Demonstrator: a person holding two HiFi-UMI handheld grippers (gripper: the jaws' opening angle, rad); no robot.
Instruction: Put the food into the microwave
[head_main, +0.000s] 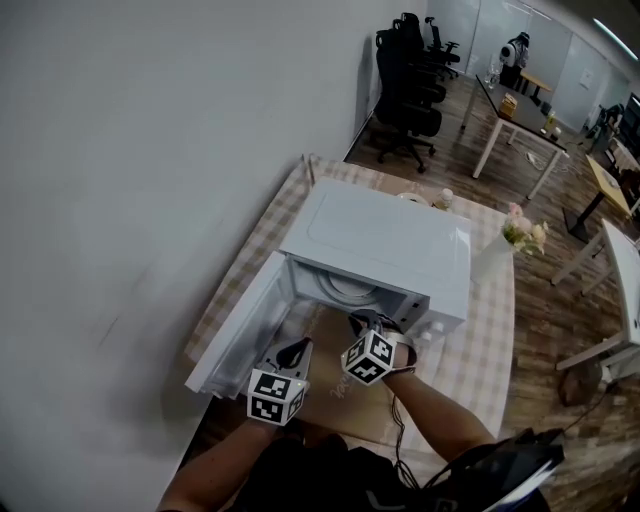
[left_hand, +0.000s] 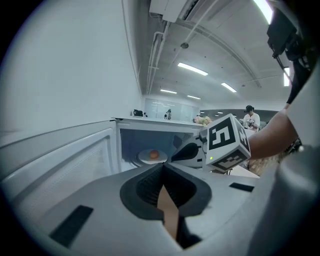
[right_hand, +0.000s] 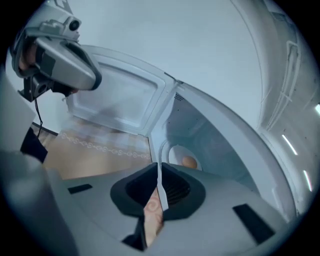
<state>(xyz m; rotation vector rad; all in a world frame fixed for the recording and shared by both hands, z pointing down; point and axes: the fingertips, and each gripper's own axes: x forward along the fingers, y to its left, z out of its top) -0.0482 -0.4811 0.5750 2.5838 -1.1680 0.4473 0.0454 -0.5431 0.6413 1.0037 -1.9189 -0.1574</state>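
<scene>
A white microwave (head_main: 385, 240) stands on the checked table with its door (head_main: 240, 335) swung open to the left. Inside, an orange piece of food (left_hand: 154, 154) lies on a white plate (right_hand: 176, 154) on the turntable. Both grippers hover just outside the opening. In the head view my left gripper (head_main: 297, 350) is by the open door and my right gripper (head_main: 365, 322) is in front of the cavity's right half. My left gripper (left_hand: 163, 167) has its jaws together, empty. My right gripper (right_hand: 159, 167) also shows its jaws together with nothing between them.
The checked tablecloth (head_main: 480, 350) reaches right of the microwave, where a vase of flowers (head_main: 523, 233) stands. A plain wall runs along the left. Black office chairs (head_main: 405, 90) and desks (head_main: 520, 110) fill the room behind.
</scene>
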